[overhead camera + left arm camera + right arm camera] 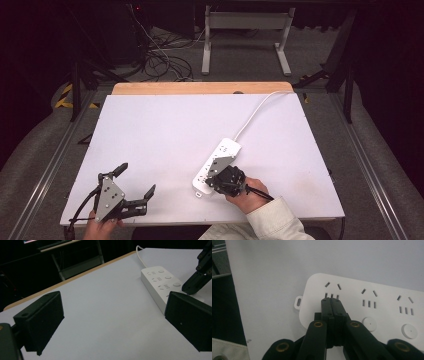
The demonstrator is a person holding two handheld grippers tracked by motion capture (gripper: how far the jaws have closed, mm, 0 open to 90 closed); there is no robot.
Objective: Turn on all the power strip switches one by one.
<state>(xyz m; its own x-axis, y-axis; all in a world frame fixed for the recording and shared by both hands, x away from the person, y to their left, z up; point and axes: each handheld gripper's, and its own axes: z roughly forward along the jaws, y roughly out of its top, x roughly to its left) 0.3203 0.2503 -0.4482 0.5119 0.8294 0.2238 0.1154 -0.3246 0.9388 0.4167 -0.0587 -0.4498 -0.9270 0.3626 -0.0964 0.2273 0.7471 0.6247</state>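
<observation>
Matte black right gripper [331, 300], jaws pressed together and empty, is apparently touching a glossy white, round-cornered power strip [367, 302]; left gripper [135, 187] is gaping empty.

Right gripper [214, 181] over power strip [218, 164] near end; left gripper [136, 184] apart.

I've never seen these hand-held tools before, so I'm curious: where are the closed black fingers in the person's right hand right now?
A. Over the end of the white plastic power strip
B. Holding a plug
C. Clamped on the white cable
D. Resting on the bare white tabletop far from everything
A: in the right gripper view the right gripper's shut fingers sit over the end socket of the white plastic power strip, with nothing between them.
</observation>
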